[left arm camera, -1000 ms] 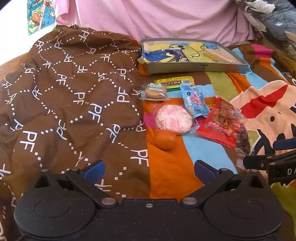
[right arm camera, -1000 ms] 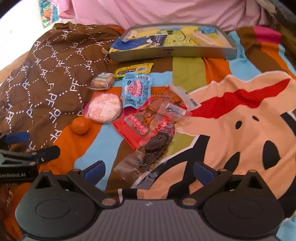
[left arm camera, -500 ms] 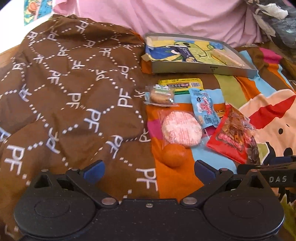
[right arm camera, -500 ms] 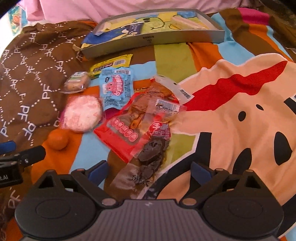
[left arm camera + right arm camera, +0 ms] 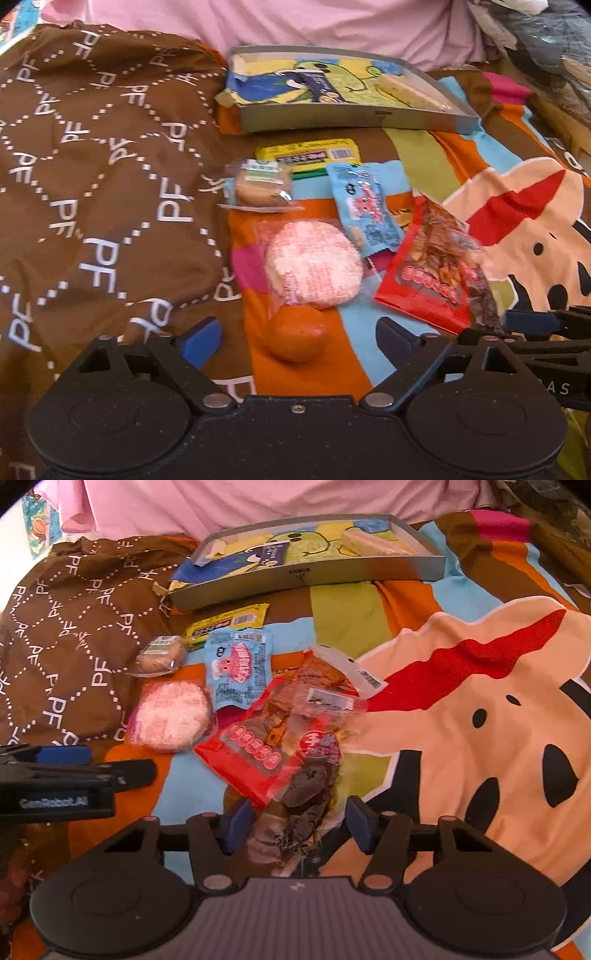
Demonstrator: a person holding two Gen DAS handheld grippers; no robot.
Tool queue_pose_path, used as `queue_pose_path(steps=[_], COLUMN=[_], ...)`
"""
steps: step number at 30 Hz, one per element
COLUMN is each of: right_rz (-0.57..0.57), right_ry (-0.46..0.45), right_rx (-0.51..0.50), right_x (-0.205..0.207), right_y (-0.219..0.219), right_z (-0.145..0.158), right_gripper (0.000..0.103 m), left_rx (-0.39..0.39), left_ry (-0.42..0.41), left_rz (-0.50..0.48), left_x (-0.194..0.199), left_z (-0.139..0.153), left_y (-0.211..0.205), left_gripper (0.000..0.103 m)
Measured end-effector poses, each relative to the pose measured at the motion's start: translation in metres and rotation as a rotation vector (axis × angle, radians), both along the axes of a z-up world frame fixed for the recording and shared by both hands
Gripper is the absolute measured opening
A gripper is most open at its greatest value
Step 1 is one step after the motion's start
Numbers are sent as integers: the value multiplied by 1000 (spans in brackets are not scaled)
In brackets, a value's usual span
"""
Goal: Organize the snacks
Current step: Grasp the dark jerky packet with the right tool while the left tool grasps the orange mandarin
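Observation:
An orange fruit (image 5: 297, 334) lies on the bedspread between the fingers of my open left gripper (image 5: 297, 338). Beyond it are a pink round cake (image 5: 314, 271), a wrapped cookie (image 5: 262, 182), a yellow packet (image 5: 308, 157), a blue packet (image 5: 365, 206) and a red packet (image 5: 432, 273). My right gripper (image 5: 297, 825) is open, its narrowed jaws on either side of a clear packet of dark snacks (image 5: 306, 797) without touching it. The red packet (image 5: 266, 746) overlaps that packet's far end.
A shallow grey box (image 5: 354, 120) holding a few snack bars stands at the back, in front of pink cloth (image 5: 295, 26). A brown patterned blanket (image 5: 92, 184) covers the left. The cartoon-print bedspread (image 5: 480, 701) spreads to the right.
Both grippers have moved forward and down toward the snacks. The orange now sits between the left fingers. The right jaws have narrowed around the dark snack packet.

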State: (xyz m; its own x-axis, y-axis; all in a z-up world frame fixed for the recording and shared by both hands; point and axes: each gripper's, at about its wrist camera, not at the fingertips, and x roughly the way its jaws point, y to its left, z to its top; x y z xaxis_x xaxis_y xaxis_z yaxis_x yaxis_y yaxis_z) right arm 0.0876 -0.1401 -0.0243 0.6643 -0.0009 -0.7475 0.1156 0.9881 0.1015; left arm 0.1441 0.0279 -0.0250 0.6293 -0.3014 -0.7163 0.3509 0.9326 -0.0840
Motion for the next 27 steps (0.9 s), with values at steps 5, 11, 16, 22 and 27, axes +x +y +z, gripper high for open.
queue_pose_path(steps=[5, 11, 16, 22, 27], right_rz=[9, 8, 8, 34, 34], right_ry=[4, 5, -7, 1, 9], right_rx=[28, 57, 57, 42, 61], right_x=[7, 7, 3, 4, 5], right_y=[-2, -4, -2, 1, -2], right_z=[-2, -3, -2, -2, -4], right_gripper=[63, 56, 51, 54, 60], left_rx=[-26, -21, -53, -39, -29], left_ry=[17, 41, 50, 47, 48], left_rz=[-15, 8, 35, 23, 7], left_x=[2, 3, 1, 0, 3], left_z=[-2, -9, -8, -10, -11], left_y=[-2, -7, -5, -9, -13], left_gripper=[75, 40, 37, 43, 55])
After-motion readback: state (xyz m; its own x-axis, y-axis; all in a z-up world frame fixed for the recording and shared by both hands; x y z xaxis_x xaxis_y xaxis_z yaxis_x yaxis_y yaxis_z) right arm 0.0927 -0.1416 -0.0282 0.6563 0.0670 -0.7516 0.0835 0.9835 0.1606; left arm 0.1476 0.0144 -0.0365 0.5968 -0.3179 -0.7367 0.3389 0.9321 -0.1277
